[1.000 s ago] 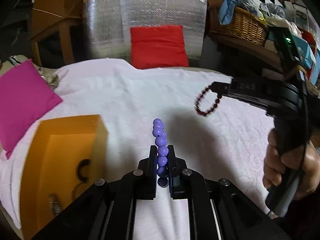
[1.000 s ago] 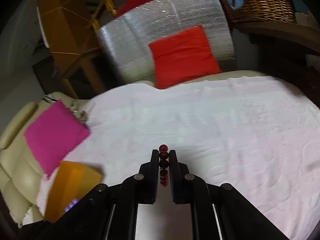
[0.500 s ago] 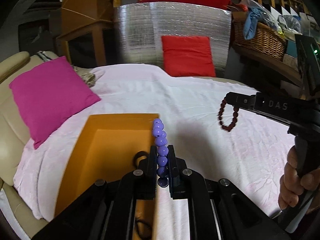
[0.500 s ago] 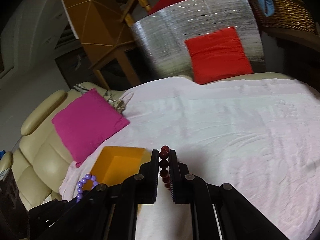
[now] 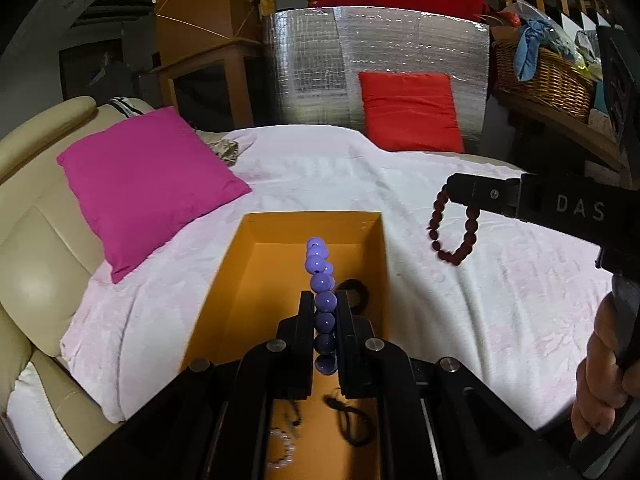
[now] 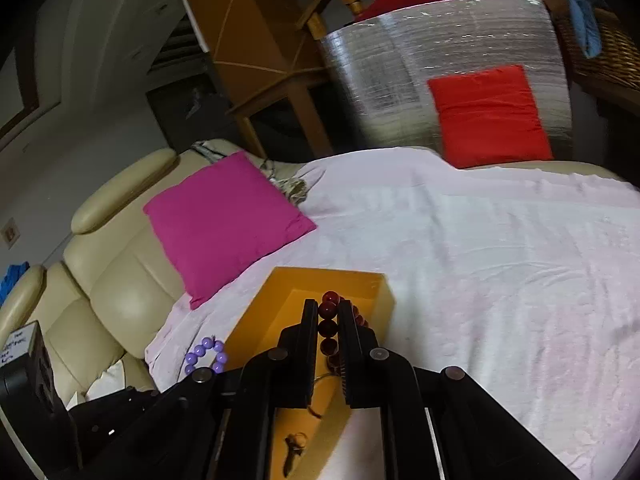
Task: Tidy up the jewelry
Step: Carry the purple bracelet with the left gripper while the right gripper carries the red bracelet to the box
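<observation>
My left hand-held gripper clamped on purple bead bracelet, loop directly above orange box interior, positioned for drop. My right hand-held gripper clamped on dark red bead bracelet, box just ahead-below, queued.

Purple bead bracelet, dark-red bracelet above orange box.
</observation>
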The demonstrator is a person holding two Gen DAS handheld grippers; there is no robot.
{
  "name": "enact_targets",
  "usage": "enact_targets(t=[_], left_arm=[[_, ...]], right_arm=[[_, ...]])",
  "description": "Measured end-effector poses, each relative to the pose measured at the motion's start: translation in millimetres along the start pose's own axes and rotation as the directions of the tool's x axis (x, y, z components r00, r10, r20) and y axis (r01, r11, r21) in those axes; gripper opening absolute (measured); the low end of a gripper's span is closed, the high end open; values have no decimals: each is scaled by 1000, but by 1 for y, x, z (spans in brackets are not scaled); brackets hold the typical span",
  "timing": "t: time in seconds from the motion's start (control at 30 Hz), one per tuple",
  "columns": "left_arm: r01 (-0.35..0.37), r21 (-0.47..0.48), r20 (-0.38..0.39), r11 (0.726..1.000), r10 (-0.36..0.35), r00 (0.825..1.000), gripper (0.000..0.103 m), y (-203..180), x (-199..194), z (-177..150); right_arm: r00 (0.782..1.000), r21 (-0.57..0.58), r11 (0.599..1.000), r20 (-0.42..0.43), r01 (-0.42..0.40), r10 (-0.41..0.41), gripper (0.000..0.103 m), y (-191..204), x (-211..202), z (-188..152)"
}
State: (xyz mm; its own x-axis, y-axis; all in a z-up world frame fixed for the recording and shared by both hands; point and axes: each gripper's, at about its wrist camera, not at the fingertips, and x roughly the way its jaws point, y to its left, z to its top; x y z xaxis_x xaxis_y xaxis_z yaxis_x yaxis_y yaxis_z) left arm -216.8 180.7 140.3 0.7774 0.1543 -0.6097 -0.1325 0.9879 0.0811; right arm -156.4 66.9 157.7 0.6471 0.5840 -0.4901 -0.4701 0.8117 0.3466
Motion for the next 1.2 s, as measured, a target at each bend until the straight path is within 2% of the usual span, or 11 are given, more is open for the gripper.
enact_targets(t=[0.37, 0.7, 0.9, 1.2], left_arm=[[-95, 7, -43, 995, 96, 995, 10, 26, 21, -7], [-144, -16, -105, 989, 142, 984, 10, 58, 36, -26], [-148, -29, -149, 989, 142, 979, 10, 71, 46, -36], [-133, -35, -211, 991, 122, 970, 10, 78, 68, -43]], right_arm=[[995, -9, 998, -75, -60, 59, 11, 18, 35, -6], [986, 13, 997, -148, -81, 82, 11, 16, 65, -10], [978, 17, 997, -193, -81, 82, 11, 18, 84, -11], [953, 20, 997, -293, -72, 75, 11, 26, 125, -25]])
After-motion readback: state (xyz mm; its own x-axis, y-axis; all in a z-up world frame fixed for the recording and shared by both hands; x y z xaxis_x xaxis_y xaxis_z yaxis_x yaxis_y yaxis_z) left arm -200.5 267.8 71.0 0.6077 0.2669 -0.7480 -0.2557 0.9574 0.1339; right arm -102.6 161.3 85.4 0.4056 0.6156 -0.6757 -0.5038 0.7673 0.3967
